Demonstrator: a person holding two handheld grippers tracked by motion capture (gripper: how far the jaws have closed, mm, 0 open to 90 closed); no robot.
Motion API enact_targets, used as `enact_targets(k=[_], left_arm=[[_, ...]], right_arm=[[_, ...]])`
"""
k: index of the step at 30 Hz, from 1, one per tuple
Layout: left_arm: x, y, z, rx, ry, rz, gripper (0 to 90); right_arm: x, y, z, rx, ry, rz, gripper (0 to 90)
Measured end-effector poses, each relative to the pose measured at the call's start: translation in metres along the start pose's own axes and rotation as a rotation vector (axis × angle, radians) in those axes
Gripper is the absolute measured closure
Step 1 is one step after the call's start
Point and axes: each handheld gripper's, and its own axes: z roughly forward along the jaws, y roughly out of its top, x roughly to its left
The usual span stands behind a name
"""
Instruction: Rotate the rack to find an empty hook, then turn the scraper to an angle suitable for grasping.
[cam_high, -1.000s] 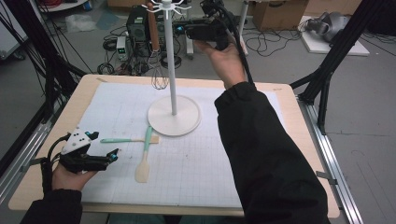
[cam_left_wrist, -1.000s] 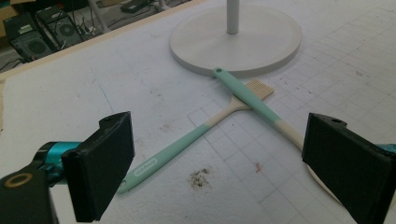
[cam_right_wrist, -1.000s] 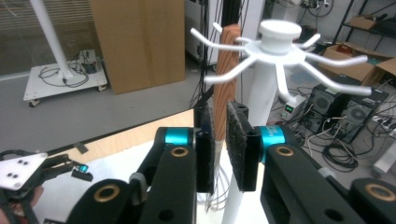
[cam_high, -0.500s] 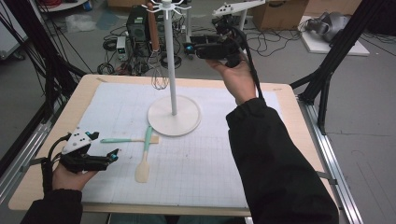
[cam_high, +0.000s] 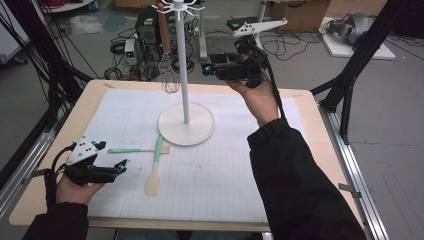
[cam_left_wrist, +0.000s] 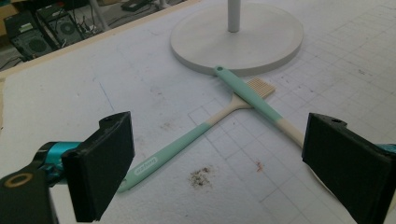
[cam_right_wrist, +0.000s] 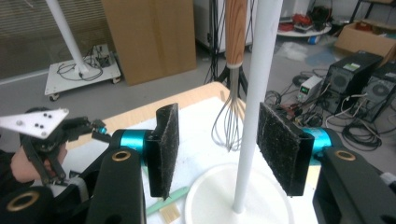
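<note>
A white stand, with a round base (cam_high: 186, 131) and a thin pole (cam_high: 184, 75), rises mid-table. From a hook at its top hangs a wooden-handled whisk (cam_high: 165, 50) (cam_right_wrist: 231, 116). My right gripper (cam_high: 206, 68) (cam_right_wrist: 215, 149) hovers to the right of the pole. Its jaws have just been opening and stand open, gripping nothing; whisk and pole lie beyond them. My left gripper (cam_high: 121, 166) (cam_left_wrist: 215, 168) rests open at the table's left. It points at a mint-handled brush (cam_left_wrist: 175, 149) (cam_high: 131, 150) crossed by a mint-handled spatula (cam_left_wrist: 254, 100) (cam_high: 155, 170).
A white gridded mat (cam_high: 225, 175) covers the wooden table (cam_high: 310, 100). Computers, cables and boxes sit on the floor beyond the far edge. Black frame struts stand at both sides. The right forearm's dark sleeve (cam_high: 295, 190) reaches across the mat's right half.
The right hand has come down and to the right, away from the stand's top, and its jaws have opened. The whisk stays hanging on the stand. The left hand has kept still.
</note>
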Motion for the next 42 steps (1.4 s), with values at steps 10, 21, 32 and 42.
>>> enact_targets(k=[10, 21, 32, 42], left_arm=[[0.0, 0.0, 0.001, -0.003, -0.001, 0.0, 9.7], [0.0, 0.0, 0.001, 0.003, -0.002, 0.002, 9.7], [0.0, 0.0, 0.001, 0.002, -0.001, -0.001, 9.7], [0.001, 0.0, 0.001, 0.008, -0.003, 0.002, 9.7]], right_arm=[[0.0, -0.022, -0.003, 0.019, 0.008, 0.011, 46.4], [-0.003, -0.039, -0.003, 0.025, 0.015, 0.03, 46.2], [-0.006, -0.055, 0.001, 0.031, 0.027, 0.056, 45.4], [-0.004, -0.082, 0.005, 0.042, 0.05, 0.085, 44.7]])
